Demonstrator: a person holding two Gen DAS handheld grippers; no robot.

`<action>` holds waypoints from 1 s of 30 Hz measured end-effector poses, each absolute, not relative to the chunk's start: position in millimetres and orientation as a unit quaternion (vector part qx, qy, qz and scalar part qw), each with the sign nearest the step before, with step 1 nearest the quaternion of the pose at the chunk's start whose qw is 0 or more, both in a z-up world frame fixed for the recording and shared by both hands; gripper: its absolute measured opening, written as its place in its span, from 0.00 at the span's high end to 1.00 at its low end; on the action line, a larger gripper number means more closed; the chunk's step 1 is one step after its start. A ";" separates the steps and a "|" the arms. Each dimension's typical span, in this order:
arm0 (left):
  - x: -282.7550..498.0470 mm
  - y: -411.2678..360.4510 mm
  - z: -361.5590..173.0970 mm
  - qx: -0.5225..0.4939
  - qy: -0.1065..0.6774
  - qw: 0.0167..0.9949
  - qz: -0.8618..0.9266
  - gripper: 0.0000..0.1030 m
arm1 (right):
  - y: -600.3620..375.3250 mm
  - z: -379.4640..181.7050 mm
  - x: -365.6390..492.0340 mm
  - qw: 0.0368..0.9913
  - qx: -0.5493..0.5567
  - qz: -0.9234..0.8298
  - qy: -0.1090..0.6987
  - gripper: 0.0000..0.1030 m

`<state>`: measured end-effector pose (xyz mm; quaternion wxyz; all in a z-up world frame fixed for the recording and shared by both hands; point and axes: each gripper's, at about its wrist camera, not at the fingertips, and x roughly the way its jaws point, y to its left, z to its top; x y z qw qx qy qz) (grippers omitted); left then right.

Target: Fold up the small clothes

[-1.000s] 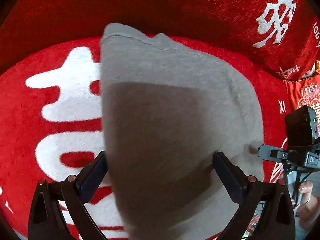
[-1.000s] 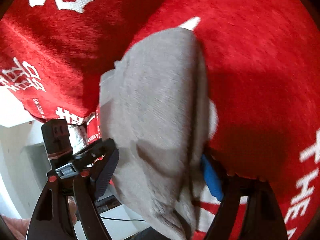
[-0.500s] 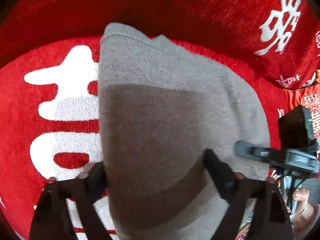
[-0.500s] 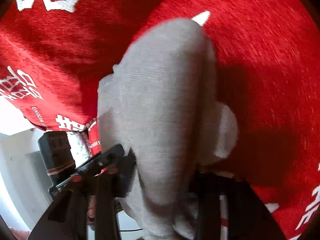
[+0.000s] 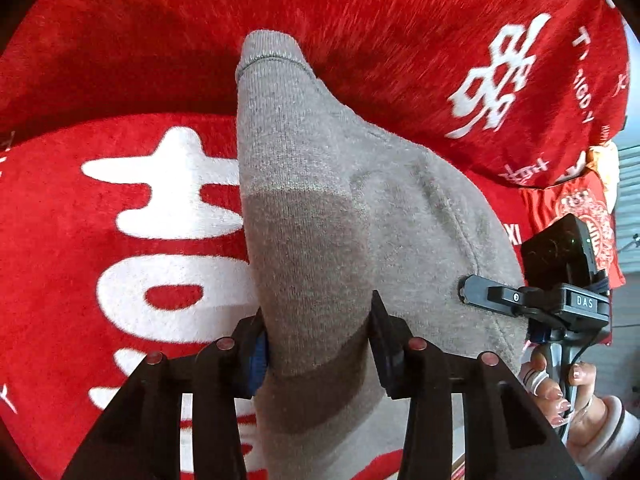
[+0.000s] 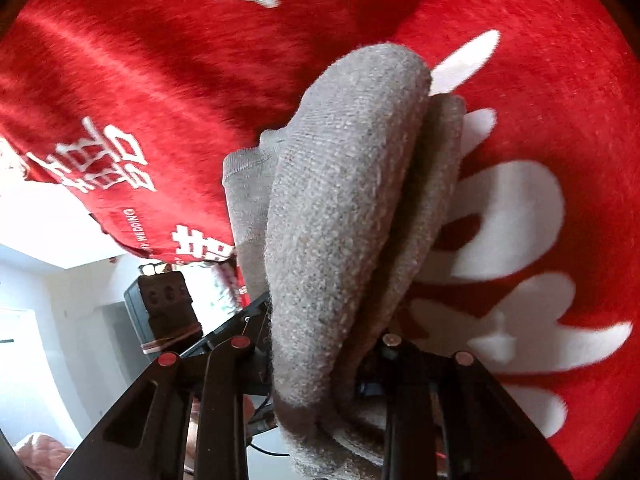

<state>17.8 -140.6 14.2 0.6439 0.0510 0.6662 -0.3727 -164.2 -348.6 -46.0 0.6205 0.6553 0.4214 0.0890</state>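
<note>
Jaws, left gripper point(image 5: 318, 340): lately closing, now narrowed onto the grey garment point(image 5: 320, 216), black fingers pressing its darker band from both sides at the lower centre of the left wrist view; a blue pad point(image 5: 260, 354) shows on the inside of the left-hand finger, against the cloth.
Jaws, right gripper point(image 6: 320, 356): likewise lately closing, now drawn in on a thick roll of the same grey garment point(image 6: 344, 216) at the lower centre of the right wrist view; cloth bulges between and above the fingers; contact on the right-hand side is partly hidden by the fabric.
Grey garment: knitted, small, with a stitched hem point(image 5: 272, 54) at its upper tip in the left wrist view; runs from upper centre down to the bottom edge, widening to the right; in the right wrist view it is doubled over itself in two or more layers, hemmed edge point(image 6: 244, 160) showing at centre left; whether any part rests on the surface below cannot be told.
Red plush cloth point(image 5: 120, 60): fills the background of both views; large white characters at left centre point(image 5: 168, 208) and upper right of the left wrist view; white characters at right and top of the right wrist view point(image 6: 508, 220); small white lettering at centre left.
Right gripper as seen from the left wrist view point(image 5: 532, 300): black, at right centre, its tip against the garment's right edge; a person's hand point(image 5: 560, 384) on its handle at lower right.
Room beyond the cloth's edge point(image 6: 48, 280): pale, lower left of the right wrist view; details too blurred to list.
</note>
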 end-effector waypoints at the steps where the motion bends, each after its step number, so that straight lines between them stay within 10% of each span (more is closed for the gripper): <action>1: 18.6 -135.0 20.5 0.047 0.665 0.644 -0.375 0.57 | -345.0 -41.1 -163.7 0.620 0.657 0.092 0.418 0.70; 15: 19.3 1.0 26.0 0.087 0.667 0.666 -0.322 0.57 | -219.6 -53.2 -132.8 0.593 0.652 0.118 0.458 0.70; 22: 27.5 48.4 21.6 0.071 0.662 0.694 -0.273 0.57 | -211.2 -48.7 -125.1 0.637 0.569 0.046 0.518 0.37; 24: 32.7 58.3 30.6 0.067 0.651 0.709 -0.263 0.57 | -219.2 -50.2 -131.7 0.634 0.579 0.024 0.512 0.41; 26: 39.9 67.5 33.2 0.065 0.647 0.716 -0.254 0.57 | -227.1 -49.3 -134.1 0.627 0.596 0.004 0.501 0.72; 30: 37.6 55.7 24.3 0.092 0.644 0.718 -0.249 0.57 | -214.1 -12.1 -116.3 0.694 0.498 0.020 0.519 0.75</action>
